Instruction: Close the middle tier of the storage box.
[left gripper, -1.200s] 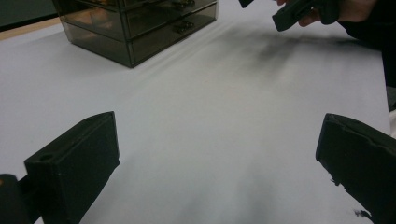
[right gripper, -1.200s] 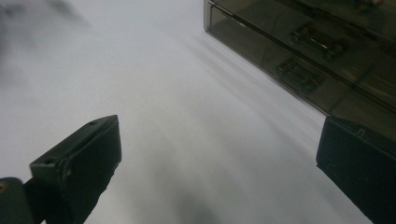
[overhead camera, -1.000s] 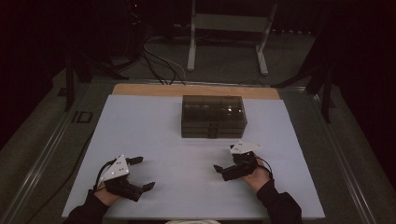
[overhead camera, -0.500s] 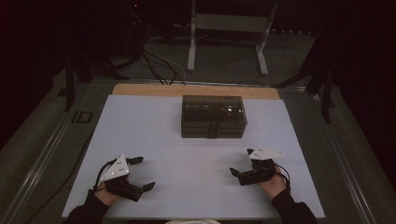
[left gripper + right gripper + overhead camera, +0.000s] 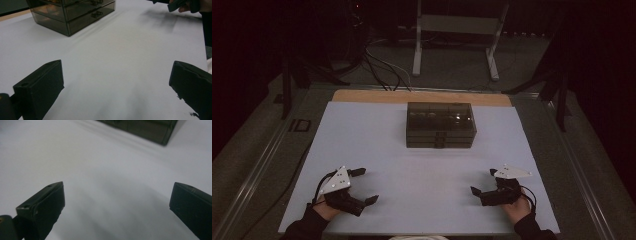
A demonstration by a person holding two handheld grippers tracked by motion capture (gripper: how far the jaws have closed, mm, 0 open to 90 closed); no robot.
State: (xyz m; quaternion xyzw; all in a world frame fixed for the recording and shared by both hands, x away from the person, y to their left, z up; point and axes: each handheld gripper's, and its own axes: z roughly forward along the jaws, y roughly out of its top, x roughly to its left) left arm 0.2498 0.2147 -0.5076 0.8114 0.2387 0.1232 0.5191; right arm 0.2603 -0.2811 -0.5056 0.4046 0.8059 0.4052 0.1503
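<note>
i had the left gripper [image 5: 363, 186] low over the near left corner of the bench [image 5: 377, 140], its jaws spread wide and grasping nothing; the right gripper [image 5: 484, 181] sat at the near right, jaws likewise released and empty; both hovered close to the white surface, well apart from each other; the dark translucent drawer box [image 5: 441, 125] stood at the far middle of the bench, well away from both grippers; in the left gripper view i saw the box [image 5: 70, 13] at upper left, its small drawer handles facing me, and the other gripper at the far upper right corner.
</note>
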